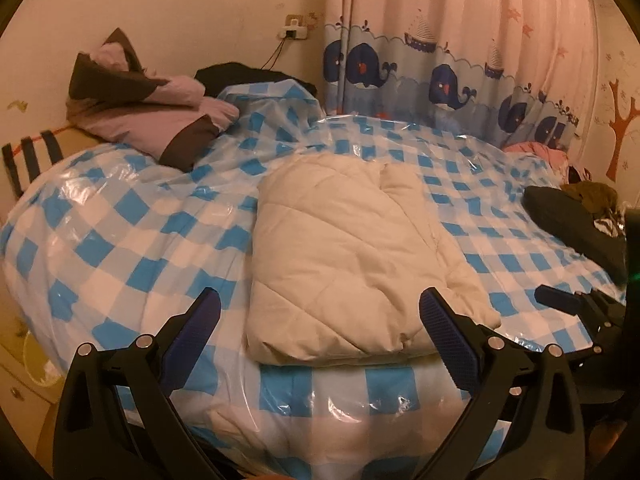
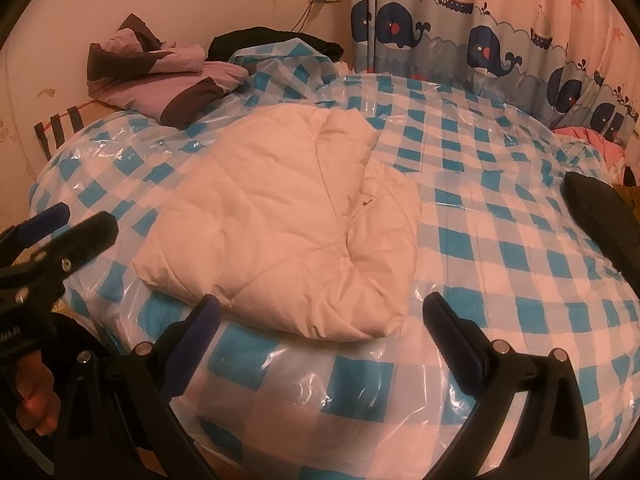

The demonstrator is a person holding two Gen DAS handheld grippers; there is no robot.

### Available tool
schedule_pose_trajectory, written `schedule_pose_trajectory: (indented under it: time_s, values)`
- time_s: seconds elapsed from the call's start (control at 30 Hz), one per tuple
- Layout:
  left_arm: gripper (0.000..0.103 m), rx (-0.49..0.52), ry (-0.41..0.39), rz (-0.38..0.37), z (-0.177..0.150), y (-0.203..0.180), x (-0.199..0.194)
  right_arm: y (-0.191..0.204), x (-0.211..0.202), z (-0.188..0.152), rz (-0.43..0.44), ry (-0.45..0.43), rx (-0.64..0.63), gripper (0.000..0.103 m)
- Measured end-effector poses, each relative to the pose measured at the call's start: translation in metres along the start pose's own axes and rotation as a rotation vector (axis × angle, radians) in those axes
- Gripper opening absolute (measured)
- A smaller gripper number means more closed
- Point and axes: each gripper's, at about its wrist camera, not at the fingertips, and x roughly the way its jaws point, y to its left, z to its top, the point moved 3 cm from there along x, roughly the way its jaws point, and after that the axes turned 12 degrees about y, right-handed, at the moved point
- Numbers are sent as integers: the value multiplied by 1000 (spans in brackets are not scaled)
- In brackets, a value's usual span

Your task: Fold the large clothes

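Observation:
A cream quilted padded jacket (image 1: 344, 256) lies folded into a thick bundle on the blue-and-white checked plastic sheet (image 1: 120, 220) over the bed. It also shows in the right wrist view (image 2: 288, 240). My left gripper (image 1: 320, 300) is open and empty, its fingers on either side of the bundle's near edge, slightly above it. My right gripper (image 2: 320, 304) is open and empty, just in front of the bundle's near right corner. The right gripper's tip (image 1: 560, 298) shows at the right of the left view; the left gripper (image 2: 72, 228) shows at the left of the right view.
A purple and brown garment (image 1: 152, 116) and a black one (image 1: 248, 74) are heaped at the bed's far left. A dark garment (image 1: 576, 224) and pink cloth (image 1: 540, 152) lie at the right edge. A whale-print curtain (image 1: 440, 80) hangs behind. The bed's checked sheet (image 2: 500, 240) lies right of the jacket.

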Motion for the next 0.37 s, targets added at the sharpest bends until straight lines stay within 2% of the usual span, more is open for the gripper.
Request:
schedule_pose_trajectory:
  time_s: [0.07, 0.13, 0.2, 0.37]
  values:
    - [96, -15, 18, 28, 0, 4, 5, 0, 0, 0, -3, -4, 0, 97]
    - [96, -39, 56, 1, -2, 7, 11, -5, 0, 1, -1, -4, 3, 97]
    - [96, -55, 91, 11, -2, 9, 17, -7, 0, 1, -1, -6, 7, 97]
    - [96, -30, 84, 40, -6, 4, 17, -9, -1, 1, 1, -5, 7, 97]
